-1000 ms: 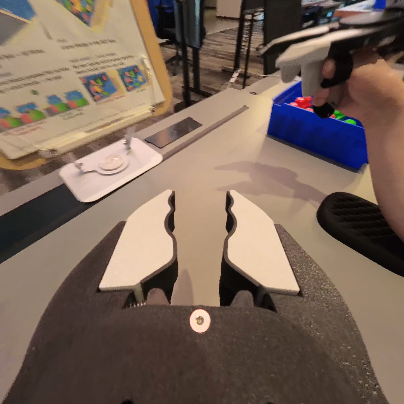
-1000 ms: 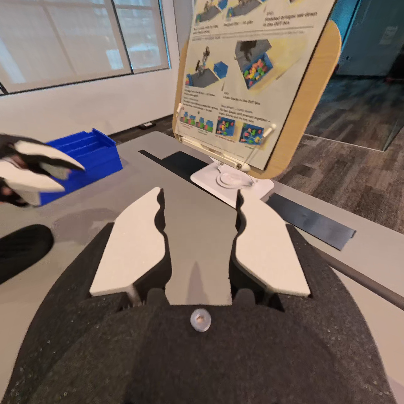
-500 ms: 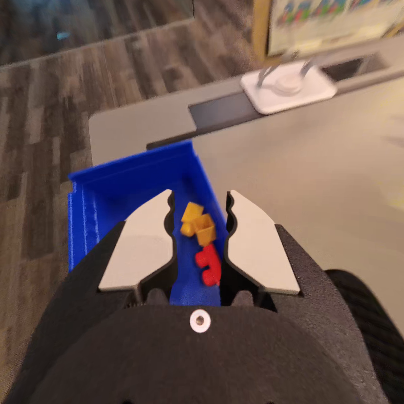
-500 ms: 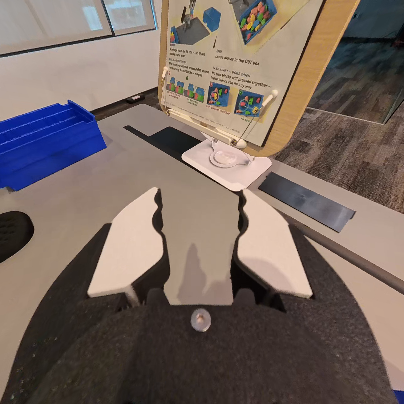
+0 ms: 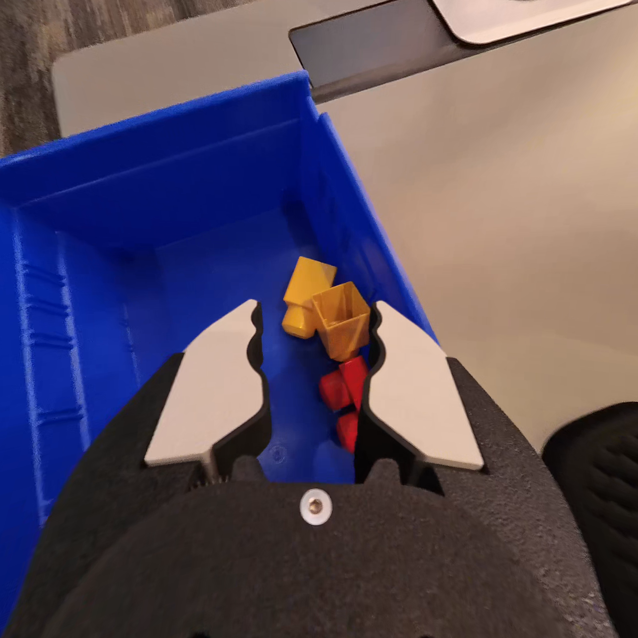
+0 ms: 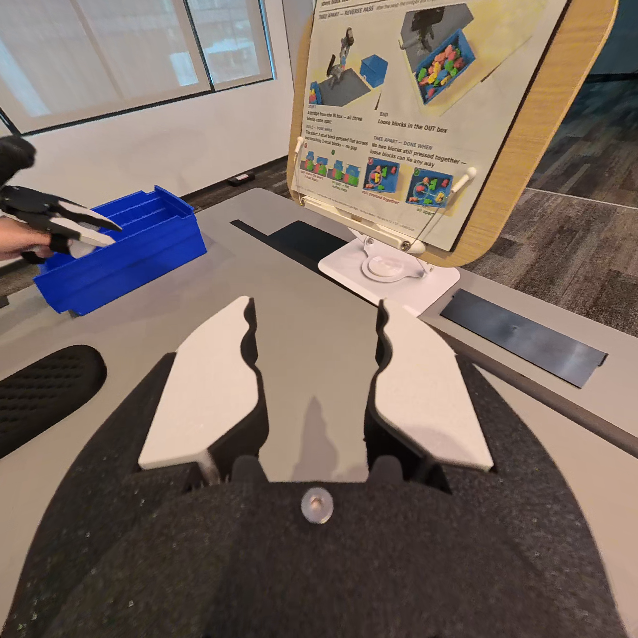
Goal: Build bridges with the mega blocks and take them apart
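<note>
A grey worktop (image 6: 283, 276) carries everything in sight. At its far edge stands a wooden board (image 6: 538, 114) with a printed instruction sheet (image 6: 414, 103) clipped to it, propped on a white base (image 6: 390, 276). Dark flat strips (image 6: 521, 341) run along the worktop beside that base.

A blue bin (image 5: 145, 214) sits near the worktop's corner, well apart from the board. In the right wrist view the same bin (image 6: 138, 248) lies off to the left, and the left claw (image 6: 100, 231) reaches over its near rim, held by a person's hand (image 6: 17, 238).

A black perforated pad (image 6: 45, 386) lies on the worktop between the bin and the right claw (image 6: 316, 307).

The left claw (image 5: 314, 307) hangs above the inside of the bin, jaws spread and holding nothing. The right claw hovers over bare worktop, jaws likewise spread and empty.

On the bin's floor, close to its right wall, lie the blocks: two yellow blocks (image 5: 324, 303) touching each other, one with its hollow underside turned up, and just beside them a red block (image 5: 341, 390), partly hidden behind the left claw's right finger (image 5: 414, 390).
</note>
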`<state>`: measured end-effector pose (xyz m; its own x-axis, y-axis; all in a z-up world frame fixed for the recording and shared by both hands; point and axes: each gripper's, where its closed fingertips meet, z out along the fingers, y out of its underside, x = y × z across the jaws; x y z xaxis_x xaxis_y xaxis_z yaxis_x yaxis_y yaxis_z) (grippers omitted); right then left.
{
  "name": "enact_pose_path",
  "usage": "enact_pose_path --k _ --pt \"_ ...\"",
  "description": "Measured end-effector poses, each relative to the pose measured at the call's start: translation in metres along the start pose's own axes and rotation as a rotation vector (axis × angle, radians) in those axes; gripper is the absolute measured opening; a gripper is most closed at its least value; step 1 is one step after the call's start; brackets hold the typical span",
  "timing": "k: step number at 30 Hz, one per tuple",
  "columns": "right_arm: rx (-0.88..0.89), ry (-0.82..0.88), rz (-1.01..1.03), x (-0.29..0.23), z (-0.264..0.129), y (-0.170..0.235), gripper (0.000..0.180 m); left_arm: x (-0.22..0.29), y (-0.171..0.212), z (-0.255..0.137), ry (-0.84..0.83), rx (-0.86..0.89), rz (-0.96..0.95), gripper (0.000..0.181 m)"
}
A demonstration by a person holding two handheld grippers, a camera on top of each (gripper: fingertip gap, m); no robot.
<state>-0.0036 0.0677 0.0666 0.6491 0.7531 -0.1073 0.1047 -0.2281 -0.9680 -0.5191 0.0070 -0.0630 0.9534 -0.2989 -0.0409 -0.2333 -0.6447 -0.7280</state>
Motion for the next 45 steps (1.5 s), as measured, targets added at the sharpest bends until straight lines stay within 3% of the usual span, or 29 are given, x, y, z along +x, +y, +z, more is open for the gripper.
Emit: enact_pose_path --k 8,14,20,21,25,31,35,45 --pt "-0.002 -0.021 0.044 -0.003 -0.006 0.006 0.066 -0.005 0.017 0.027 -0.088 -0.099 0.062 0.05" --pt "0.021 -0.048 0.081 -0.002 -0.011 0.005 0.064 -0.009 0.014 0.028 -0.113 -0.01 0.093 0.0" --pt "0.049 -0.063 0.111 0.003 -0.021 0.003 0.064 -0.029 0.015 0.012 -0.054 0.057 -0.032 0.0" --pt "0.053 -0.07 0.119 0.004 -0.022 0.003 0.064 -0.03 0.015 0.009 -0.021 0.068 -0.059 0.002" --pt "0.067 -0.096 0.144 0.004 -0.025 0.002 0.064 -0.025 0.009 0.002 0.126 0.096 -0.089 0.046" --pt "0.04 -0.118 0.151 0.003 -0.021 0.008 0.064 -0.022 0.021 0.023 0.017 -0.05 0.339 0.052" --pt "0.027 -0.133 0.146 0.001 -0.02 0.011 0.064 -0.023 0.02 0.045 -0.039 -0.146 0.584 0.069" --pt "0.026 -0.133 0.175 0.015 -0.026 0.018 0.064 -0.03 0.029 0.074 0.087 -0.387 0.662 0.091"
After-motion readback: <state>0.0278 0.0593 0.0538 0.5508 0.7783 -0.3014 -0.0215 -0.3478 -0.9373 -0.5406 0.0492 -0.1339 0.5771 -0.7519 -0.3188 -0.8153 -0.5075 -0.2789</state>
